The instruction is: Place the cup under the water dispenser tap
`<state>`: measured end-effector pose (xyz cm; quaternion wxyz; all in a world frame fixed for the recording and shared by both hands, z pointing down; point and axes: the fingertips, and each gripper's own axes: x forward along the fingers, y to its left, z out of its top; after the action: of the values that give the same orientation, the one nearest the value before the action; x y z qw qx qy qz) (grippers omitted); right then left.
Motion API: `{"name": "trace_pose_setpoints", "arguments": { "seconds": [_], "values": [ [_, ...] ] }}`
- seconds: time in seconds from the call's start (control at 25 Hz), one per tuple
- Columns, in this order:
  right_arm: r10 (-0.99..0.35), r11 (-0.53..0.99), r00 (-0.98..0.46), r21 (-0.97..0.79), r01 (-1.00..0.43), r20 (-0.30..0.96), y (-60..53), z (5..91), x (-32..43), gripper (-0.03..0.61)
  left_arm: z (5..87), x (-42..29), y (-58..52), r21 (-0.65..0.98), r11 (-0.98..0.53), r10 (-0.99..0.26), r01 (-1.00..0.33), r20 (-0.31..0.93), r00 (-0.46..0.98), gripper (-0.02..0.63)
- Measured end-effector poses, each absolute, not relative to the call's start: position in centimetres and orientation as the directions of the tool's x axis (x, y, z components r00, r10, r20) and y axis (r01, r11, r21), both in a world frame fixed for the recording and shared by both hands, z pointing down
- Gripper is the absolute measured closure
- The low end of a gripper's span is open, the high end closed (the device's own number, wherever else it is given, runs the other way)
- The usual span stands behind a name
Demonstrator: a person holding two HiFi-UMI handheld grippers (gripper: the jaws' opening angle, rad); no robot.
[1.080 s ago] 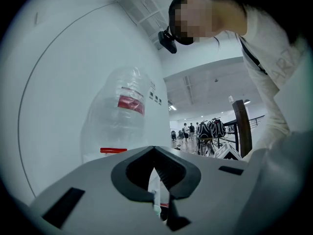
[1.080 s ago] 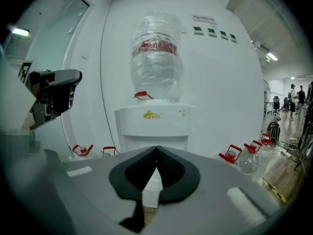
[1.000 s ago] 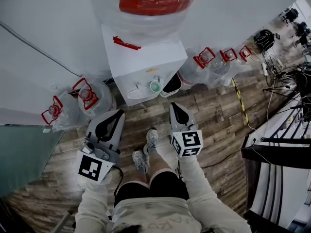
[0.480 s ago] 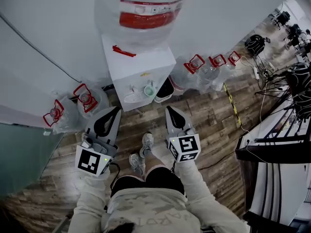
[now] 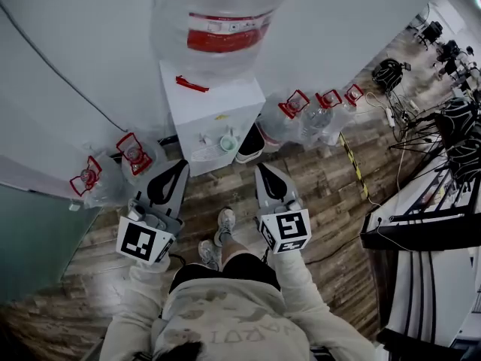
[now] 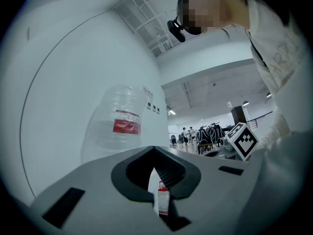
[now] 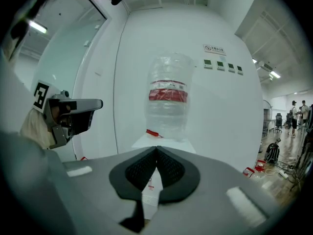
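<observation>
The white water dispenser stands against the wall with a big clear bottle on top. A small green cup sits upright in its front recess, under the taps. My left gripper and right gripper hover side by side in front of the dispenser, apart from it, both shut and empty. In the left gripper view the bottle rises behind the closed jaws. The right gripper view shows the bottle straight ahead, with the left gripper at its left.
Spare water bottles with red handles lie on the wooden floor left and right of the dispenser. A dark bin stands beside it. Yellow-black tape, cables and a desk are at the right. The person's shoes are below the grippers.
Both grippers have risen, still shut and empty, and the dispenser looks smaller and farther below. The cup has stayed in the recess.
</observation>
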<state>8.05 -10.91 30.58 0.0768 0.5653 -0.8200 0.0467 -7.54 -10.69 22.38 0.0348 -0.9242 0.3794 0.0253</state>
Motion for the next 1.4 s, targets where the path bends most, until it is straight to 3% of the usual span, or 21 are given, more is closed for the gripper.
{"name": "trace_pose_setpoints", "arguments": {
  "seconds": [1.4],
  "values": [
    [-0.951, 0.3, -0.304, 0.072, -0.951, -0.057, -4.3, 18.3, 8.6, 0.569, 15.4, -8.0, -6.4, -0.074, -0.711, -0.683, -0.699, -0.166, 0.712, 0.609]
  ]
}}
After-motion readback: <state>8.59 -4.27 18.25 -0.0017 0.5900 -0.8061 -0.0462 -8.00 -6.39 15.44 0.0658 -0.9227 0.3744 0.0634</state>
